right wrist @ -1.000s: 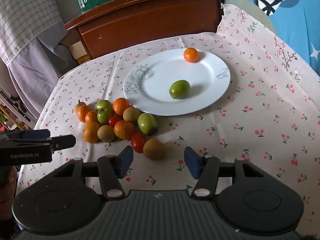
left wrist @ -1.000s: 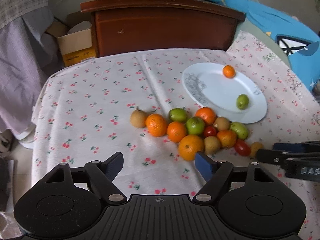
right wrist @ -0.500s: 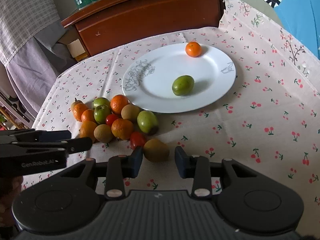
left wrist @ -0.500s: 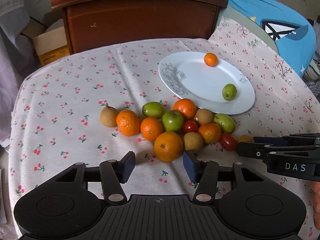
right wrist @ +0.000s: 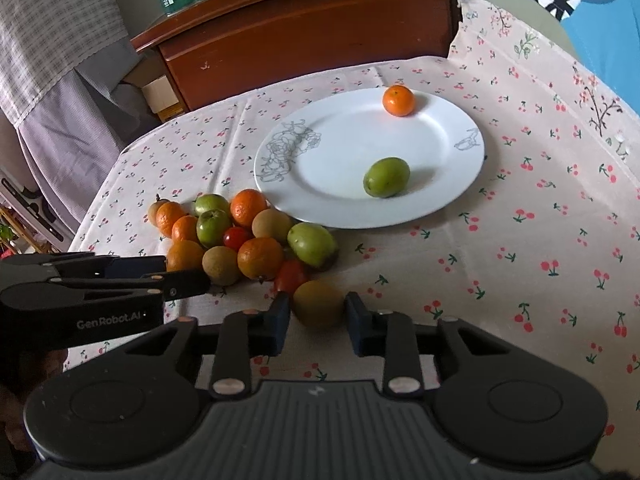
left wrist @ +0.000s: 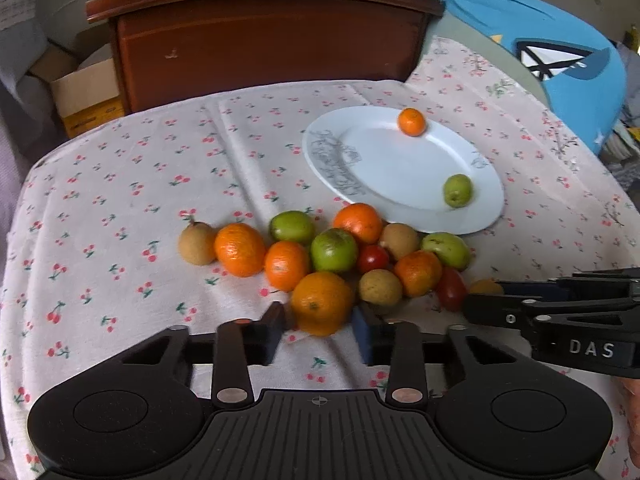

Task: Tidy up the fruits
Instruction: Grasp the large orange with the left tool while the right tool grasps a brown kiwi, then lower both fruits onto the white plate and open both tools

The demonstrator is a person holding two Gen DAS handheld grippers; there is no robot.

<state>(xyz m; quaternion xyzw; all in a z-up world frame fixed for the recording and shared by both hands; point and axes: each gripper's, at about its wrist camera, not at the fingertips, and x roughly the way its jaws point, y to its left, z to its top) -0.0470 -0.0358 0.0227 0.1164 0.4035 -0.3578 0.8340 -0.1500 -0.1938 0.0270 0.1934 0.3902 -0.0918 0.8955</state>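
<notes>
A pile of oranges, green fruits, brown fruits and red tomatoes [left wrist: 344, 252] lies on the cherry-print tablecloth, in front of a white plate [left wrist: 380, 160]. The plate holds a small orange [left wrist: 411, 121] and a green fruit [left wrist: 457, 190]. My left gripper [left wrist: 320, 326] has its pads on both sides of the nearest large orange [left wrist: 321, 302]. My right gripper [right wrist: 316, 322] has its pads against both sides of a brown fruit [right wrist: 318, 304] at the pile's right end. Both fruits rest on the cloth.
A dark wooden cabinet [left wrist: 264, 36] stands behind the table with a cardboard box [left wrist: 86, 96] to its left. A blue cushion [left wrist: 560, 60] lies at the right. The plate also shows in the right wrist view [right wrist: 440, 184], with open cloth to its right.
Both grippers moved forward to the pile and narrowed their jaws. The left closed around the large orange, the right around the brown fruit.
</notes>
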